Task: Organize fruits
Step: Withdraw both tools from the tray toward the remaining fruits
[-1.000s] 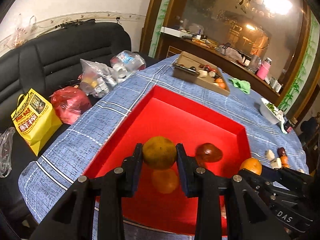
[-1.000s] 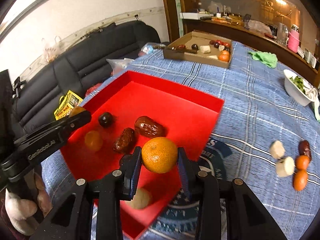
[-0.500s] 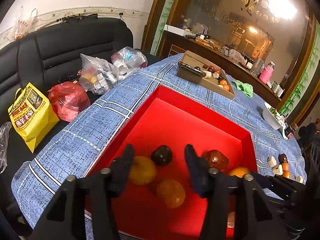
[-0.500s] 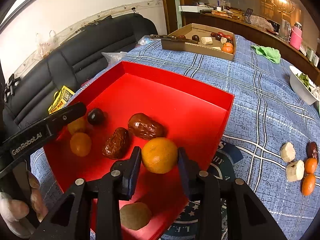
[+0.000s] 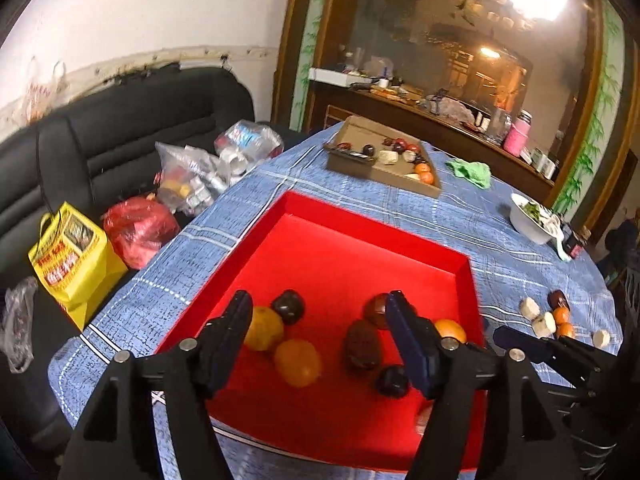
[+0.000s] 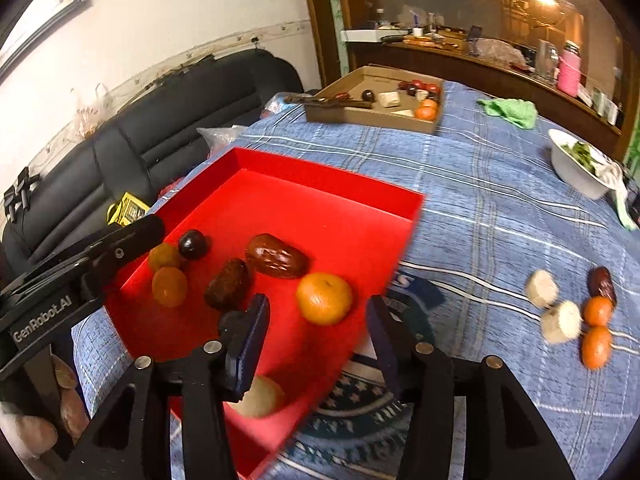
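Observation:
A red tray (image 5: 360, 216) (image 6: 320, 176) lies on the blue checked tablecloth and holds oranges, dark plums and brown dates. My left gripper (image 5: 318, 308) hovers over the tray's near end with its jaws opening and nothing between the pads. One orange (image 5: 262, 328) rests by its left finger, a second orange (image 5: 298, 362) just below. My right gripper (image 6: 318, 312) is over the tray's right corner, its jaws also opening. An orange (image 6: 324, 298) lies on the tray floor between its fingers, untouched by the pads. Loose oranges (image 6: 598, 310), pale fruit pieces (image 6: 562, 320) and a date (image 6: 602, 282) lie to the right.
A cardboard box (image 5: 384, 160) with more fruit sits at the table's far side, beside a green cloth (image 6: 510, 112) and a white bowl (image 6: 580, 168). Left of the table, a black sofa carries a yellow bag (image 5: 72, 256) and plastic bags.
Both grippers let go of their oranges, which now rest in the red tray. Both sets of jaws have spread wider, and the left gripper has drawn back a little.

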`<action>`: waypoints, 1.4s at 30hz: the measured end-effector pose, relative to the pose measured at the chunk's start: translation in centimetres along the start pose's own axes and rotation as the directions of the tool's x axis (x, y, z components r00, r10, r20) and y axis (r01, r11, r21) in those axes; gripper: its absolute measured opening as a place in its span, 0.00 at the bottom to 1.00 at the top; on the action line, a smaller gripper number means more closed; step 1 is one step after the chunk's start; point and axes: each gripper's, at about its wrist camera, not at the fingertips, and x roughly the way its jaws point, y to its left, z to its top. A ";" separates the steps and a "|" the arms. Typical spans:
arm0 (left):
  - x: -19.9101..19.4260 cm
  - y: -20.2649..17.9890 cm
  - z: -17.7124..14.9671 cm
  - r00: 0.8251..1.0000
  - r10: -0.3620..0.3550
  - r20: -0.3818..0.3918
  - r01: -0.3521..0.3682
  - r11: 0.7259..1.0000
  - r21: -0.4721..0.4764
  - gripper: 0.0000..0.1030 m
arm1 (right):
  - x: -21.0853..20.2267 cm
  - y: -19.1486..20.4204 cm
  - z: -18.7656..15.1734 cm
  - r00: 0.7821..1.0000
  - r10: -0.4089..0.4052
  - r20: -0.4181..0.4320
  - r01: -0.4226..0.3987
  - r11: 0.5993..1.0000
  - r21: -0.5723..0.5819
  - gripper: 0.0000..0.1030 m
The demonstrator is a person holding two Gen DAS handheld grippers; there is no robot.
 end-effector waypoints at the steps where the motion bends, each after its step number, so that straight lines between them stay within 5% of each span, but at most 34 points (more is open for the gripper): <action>1: -0.3 -0.7 0.0 1.000 -0.002 0.005 0.002 1.000 0.016 0.69 | -0.4 -0.4 -0.2 1.000 -0.004 0.005 0.004 1.000 0.007 0.56; 22: -4.4 -13.0 -2.6 0.998 -0.062 0.030 0.050 0.952 0.303 0.70 | -6.8 -9.8 -5.5 0.995 -0.076 0.058 0.064 0.980 0.190 0.59; 33: -3.7 -15.2 -3.3 0.992 -0.123 -0.033 0.127 0.944 0.306 0.71 | -9.4 -15.6 -8.4 0.987 -0.149 0.061 0.127 0.952 0.280 0.61; 42: -0.7 -17.9 -3.9 0.970 -0.208 -0.129 0.237 0.929 0.283 0.71 | -10.7 -22.0 -9.4 0.974 -0.224 0.039 0.192 0.902 0.387 0.61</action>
